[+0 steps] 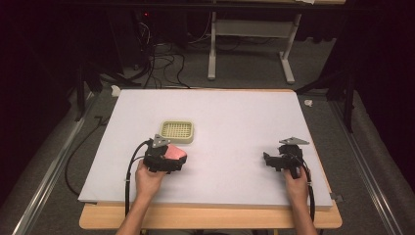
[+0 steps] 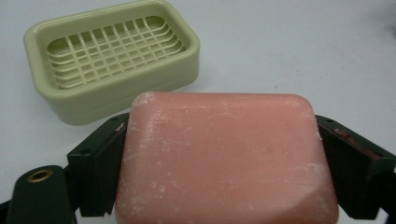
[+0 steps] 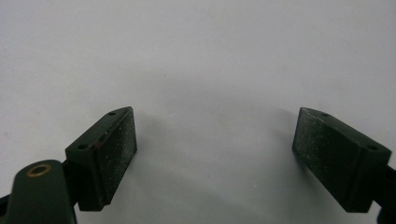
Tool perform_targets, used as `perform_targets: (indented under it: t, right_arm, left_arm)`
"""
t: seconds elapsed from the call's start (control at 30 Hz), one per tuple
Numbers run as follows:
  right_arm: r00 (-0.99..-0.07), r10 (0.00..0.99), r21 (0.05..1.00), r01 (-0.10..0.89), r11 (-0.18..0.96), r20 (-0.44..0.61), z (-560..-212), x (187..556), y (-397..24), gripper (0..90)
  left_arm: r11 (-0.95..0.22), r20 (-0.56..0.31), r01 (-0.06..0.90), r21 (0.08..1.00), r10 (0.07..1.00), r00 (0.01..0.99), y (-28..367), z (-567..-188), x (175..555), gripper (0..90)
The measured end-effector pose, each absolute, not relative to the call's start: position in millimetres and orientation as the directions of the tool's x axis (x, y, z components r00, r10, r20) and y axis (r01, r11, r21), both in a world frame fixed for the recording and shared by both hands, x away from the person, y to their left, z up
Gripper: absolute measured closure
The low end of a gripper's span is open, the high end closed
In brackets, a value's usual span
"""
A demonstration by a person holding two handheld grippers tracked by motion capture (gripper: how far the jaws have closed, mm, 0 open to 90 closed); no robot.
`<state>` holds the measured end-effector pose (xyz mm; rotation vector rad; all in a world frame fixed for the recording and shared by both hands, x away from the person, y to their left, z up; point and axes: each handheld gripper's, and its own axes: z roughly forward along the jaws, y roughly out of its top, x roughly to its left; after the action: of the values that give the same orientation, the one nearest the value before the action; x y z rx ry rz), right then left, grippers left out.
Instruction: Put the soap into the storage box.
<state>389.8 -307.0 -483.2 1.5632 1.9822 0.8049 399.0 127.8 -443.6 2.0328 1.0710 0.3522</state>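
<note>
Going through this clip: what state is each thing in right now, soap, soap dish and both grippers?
Soap bar: pink, clamped between the jaws, outside the dish.
Soap dish: empty, upright on the table, grid insert in place.
Left gripper: shut on the soap bar.
Right gripper: open, nothing between its jaws.

The left gripper is a blocky black tool with a grey three-cornered plate on top and a black cable looping from its rear. Its flat rectangular pads carry small screw holes, beside a brass-ringed eyelet. The right gripper matches it; its dusty pads look scuffed. Forearms are bare, no sleeves.
</note>
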Motion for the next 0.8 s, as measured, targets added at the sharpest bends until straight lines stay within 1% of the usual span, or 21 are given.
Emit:
perform_targets:
  t: [0.37, 0.8]
  right_arm:
    - [-0.227, 0.974, 0.706, 0.687, 0.172, -0.016, -483, 390, -307, 14.3]
    - [-0.227, 0.974, 0.706, 0.687, 0.171, -0.016, -483, 390, -307, 14.3]
  left_arm:
    - [-0.303, -0.134, 0.582, 0.754, 0.798, 0.588, 136, -440, 400, 14.0]
    - [-0.301, -0.134, 0.599, 0.742, 0.809, 0.572, 140, -430, 402, 14.0]
